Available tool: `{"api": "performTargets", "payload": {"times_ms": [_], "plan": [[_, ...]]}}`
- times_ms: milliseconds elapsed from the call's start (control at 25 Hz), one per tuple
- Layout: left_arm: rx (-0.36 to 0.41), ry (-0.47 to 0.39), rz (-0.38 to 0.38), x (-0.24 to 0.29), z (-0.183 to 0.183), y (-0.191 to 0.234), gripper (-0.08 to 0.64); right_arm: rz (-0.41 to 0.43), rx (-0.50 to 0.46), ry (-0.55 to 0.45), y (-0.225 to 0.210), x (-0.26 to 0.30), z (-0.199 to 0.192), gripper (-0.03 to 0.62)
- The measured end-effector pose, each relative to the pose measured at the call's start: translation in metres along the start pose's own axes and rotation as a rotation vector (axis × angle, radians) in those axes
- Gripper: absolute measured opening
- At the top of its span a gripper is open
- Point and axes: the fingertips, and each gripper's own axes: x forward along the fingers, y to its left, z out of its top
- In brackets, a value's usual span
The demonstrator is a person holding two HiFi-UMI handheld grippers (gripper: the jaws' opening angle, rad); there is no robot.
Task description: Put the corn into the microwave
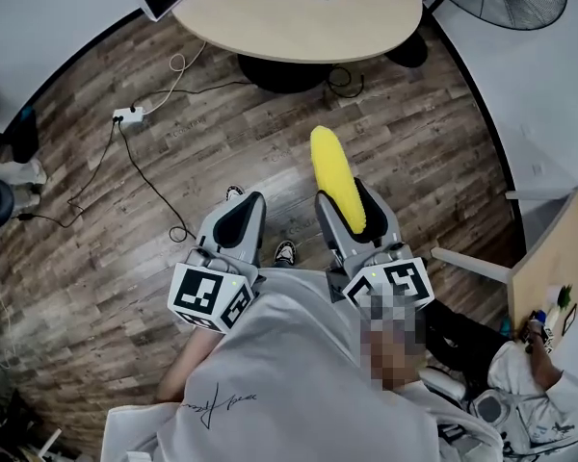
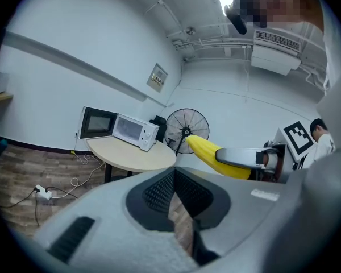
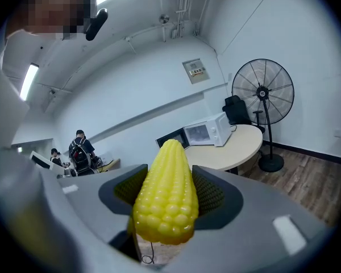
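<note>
Corn [image 1: 337, 179]: a yellow cob pinched at its thick end, tip pointing forward. It is carried in the air over the wood floor [image 1: 125, 219], well apart from the microwave.
Right tool [image 1: 354, 218]: jaws clamped on the corn from both sides. Holding it by the butt probably leaves the tip free to go in first.
Left tool [image 1: 239, 221]: jaws pressed together with nothing between them, held level just beside the right tool. It is likely kept free for the door.
Microwave [image 2: 118, 129]: white, at the far edge of the round worktop [image 1: 299, 27]. Its dark-windowed door appears swung open, seemingly ready for the cob.
Surroundings: a standing fan [image 2: 186, 131] beyond the worktop; a power strip [image 1: 127, 115] with trailing cable on the floor.
Writing: no brand is legible. A wall panel [image 3: 194, 69] carries print too small to read, a line of script on the person's shirt [image 1: 217, 397] cannot be made out, and the tools' cubes bear only square markers.
</note>
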Motion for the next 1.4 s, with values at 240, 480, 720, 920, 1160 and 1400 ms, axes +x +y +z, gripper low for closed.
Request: {"api": "performTargets", "payload": {"times_ms": [240, 480, 720, 920, 1160, 1400], "plan": [[-0.016, 0.004, 0.003, 0.016, 0.023, 0.045, -0.006, -0.011, 0.007, 0.000, 0.008, 0.052, 0.014, 0.259], [-0.034, 0.000, -0.010, 0.035, 0.044, 0.080, -0.006, -0.038, 0.014, 0.003, 0.012, 0.093, 0.023, 0.259], [-0.017, 0.003, -0.031, 0.045, 0.068, 0.114, -0.006, -0.065, 0.020, 0.003, 0.020, 0.127, 0.031, 0.259], [-0.010, -0.013, -0.040, 0.049, 0.090, 0.142, -0.006, -0.078, 0.017, -0.022, 0.031, 0.153, 0.044, 0.259], [0.009, -0.046, -0.065, 0.053, 0.120, 0.174, -0.006, -0.089, 0.005, -0.067, 0.046, 0.183, 0.063, 0.258], [0.034, -0.073, -0.092, 0.056, 0.145, 0.200, -0.006, -0.103, -0.007, -0.108, 0.059, 0.209, 0.077, 0.258]]}}
